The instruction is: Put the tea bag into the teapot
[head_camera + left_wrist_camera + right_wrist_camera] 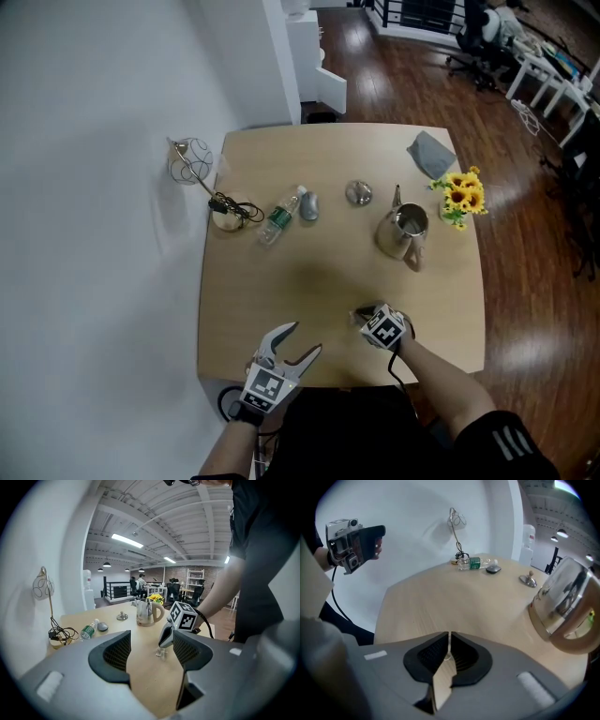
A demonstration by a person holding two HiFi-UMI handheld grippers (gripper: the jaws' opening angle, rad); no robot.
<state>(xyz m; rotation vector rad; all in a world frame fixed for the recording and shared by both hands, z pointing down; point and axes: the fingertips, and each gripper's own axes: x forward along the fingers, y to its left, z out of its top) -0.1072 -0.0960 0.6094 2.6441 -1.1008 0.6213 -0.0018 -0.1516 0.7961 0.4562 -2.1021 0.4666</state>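
Right gripper (449, 649) pinches the tea bag (161, 652) by a thin edge; it may slip out before reaching the teapot (403, 230); left gripper (306, 337) is spread, empty.

Bare tabletop (319, 281) stretches from the right tongs (359, 314), pinched on a tea bag (161, 652) near the front edge, to the teapot (403, 230), whose mouth stands uncovered. The pot's handle juts toward the front, and flowers (461, 197) crowd its right side. The lid (359, 193) lies apart, beyond it to the left. Farther left, a mouse (308, 205), bottle (275, 221) and tangled cable (232, 212) line the far half. A wall (94, 262) runs along the left edge. The left tongs (306, 337), spread wide, hang at the front edge.
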